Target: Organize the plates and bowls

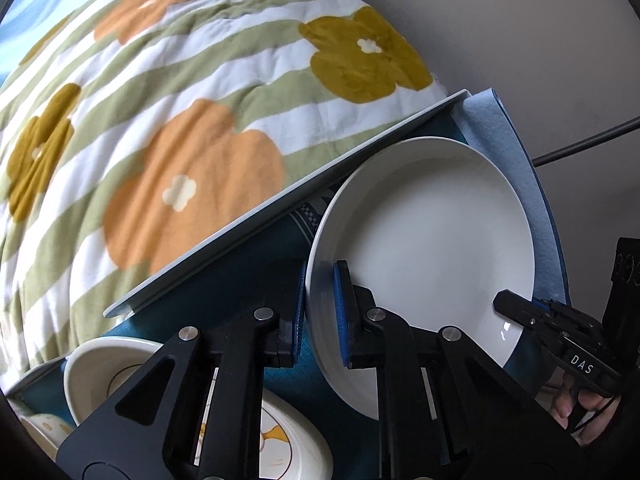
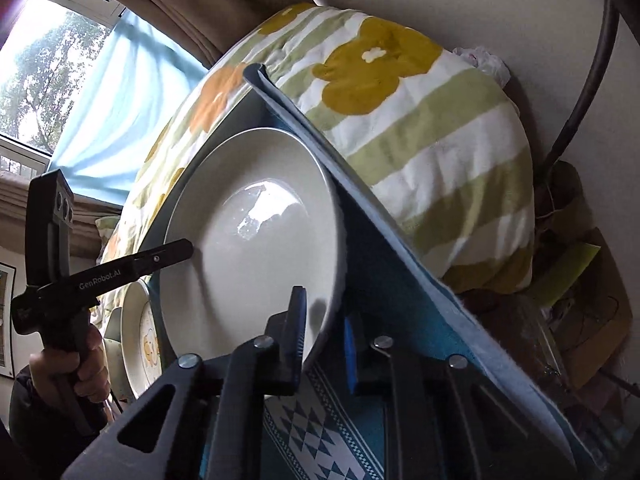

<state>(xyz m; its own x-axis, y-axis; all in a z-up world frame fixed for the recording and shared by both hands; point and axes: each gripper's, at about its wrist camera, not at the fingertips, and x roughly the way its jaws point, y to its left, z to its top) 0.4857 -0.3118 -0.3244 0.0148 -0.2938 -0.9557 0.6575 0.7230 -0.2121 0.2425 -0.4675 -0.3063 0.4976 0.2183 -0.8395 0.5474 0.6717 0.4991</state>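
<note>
Wrist views, close, opposite sides, plate shared

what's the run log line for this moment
left tongs: shut on plate rim | right tongs: shut on opposite rim | plate: on table

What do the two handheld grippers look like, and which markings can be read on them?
Both are matte black with silver round pivot pins and blue finger pads. The left gripper carries white lettering "GenRobot.AI" on its side. The right gripper carries white letters "DAS". A thin black cable runs near the right handle.
</note>
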